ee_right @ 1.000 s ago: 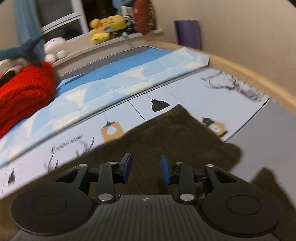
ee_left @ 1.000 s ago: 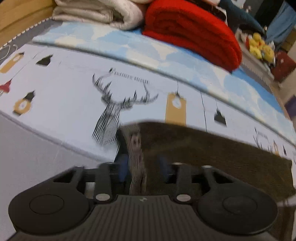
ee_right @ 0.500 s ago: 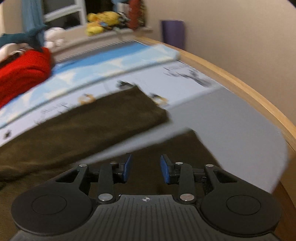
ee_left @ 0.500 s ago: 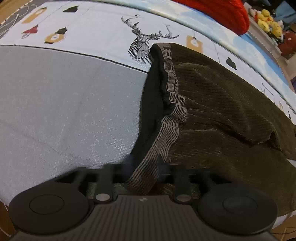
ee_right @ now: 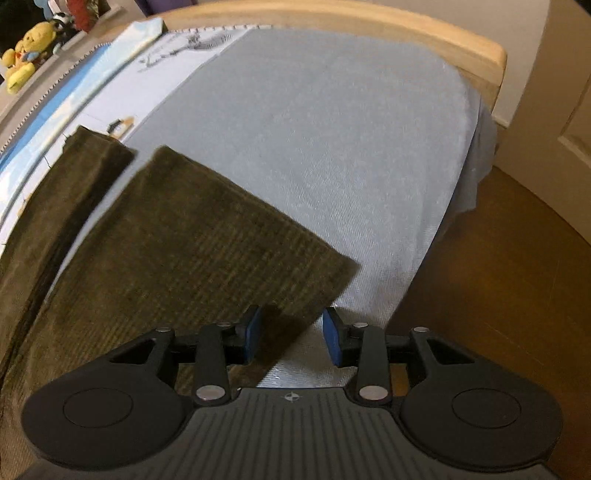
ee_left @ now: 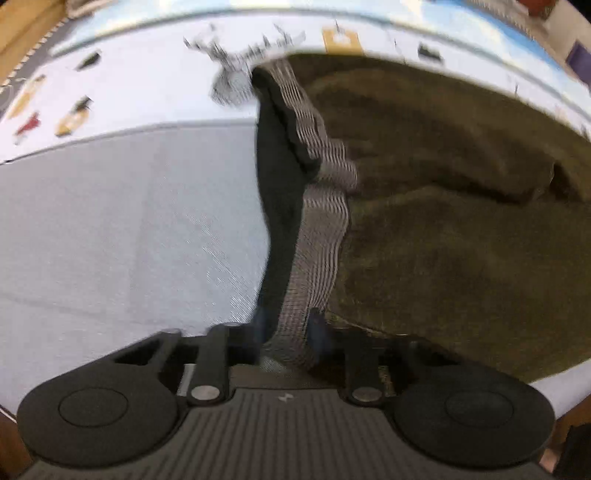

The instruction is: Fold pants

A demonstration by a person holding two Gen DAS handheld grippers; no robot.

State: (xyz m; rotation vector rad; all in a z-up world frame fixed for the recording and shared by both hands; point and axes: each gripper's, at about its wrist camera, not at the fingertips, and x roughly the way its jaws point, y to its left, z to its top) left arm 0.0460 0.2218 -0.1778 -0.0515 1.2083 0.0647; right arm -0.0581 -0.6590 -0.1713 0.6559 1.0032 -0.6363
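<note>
The dark olive pants (ee_left: 461, 206) lie spread flat on the bed (ee_left: 122, 236), over its grey sheet. The left tool (ee_left: 286, 328) is clenched on the striped grey waistband (ee_left: 317, 236) at the near edge, the band running between its fingers. The right tool (ee_right: 291, 334) is released, its blue pads (ee_right: 252, 332) apart, straddling the near corner of one leg cuff (ee_right: 295, 269). Motion blur leaves any waistband lettering unreadable.

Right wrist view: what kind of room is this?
Probably a bedroom: a bed with a pale grey sheet and curved wooden bed frame, yellow plush toys on a ledge, and dark olive corduroy pants spread for folding.
</note>
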